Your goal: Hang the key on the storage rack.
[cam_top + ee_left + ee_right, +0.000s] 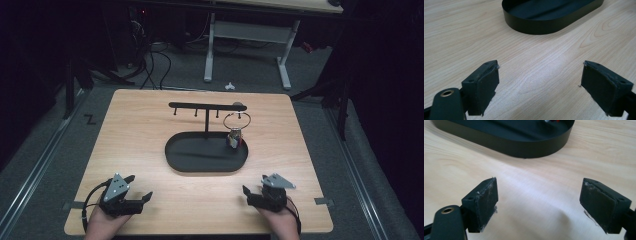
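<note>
Left claw (pixel 141 198) and right claw (pixel 246 192) rested on counter (pixel 150 125) near black tray (pixel 200 165), both spread wide, nothing gripped; key ring (pixel 236 121) hung from tray's hook rail (pixel 205 106), likely for storage

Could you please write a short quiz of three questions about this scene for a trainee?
1. True or false: the left gripper holds something between its fingers.
2. From which end of the black T-shaped metal hook stand does the round metal key ring hang: left or right?
3. The stand rises from: A) the black oval metal tray B) the bare light wooden table C) the floor.

Key: 1 false, fingers apart and empty. 2 right. 3 A.
</note>
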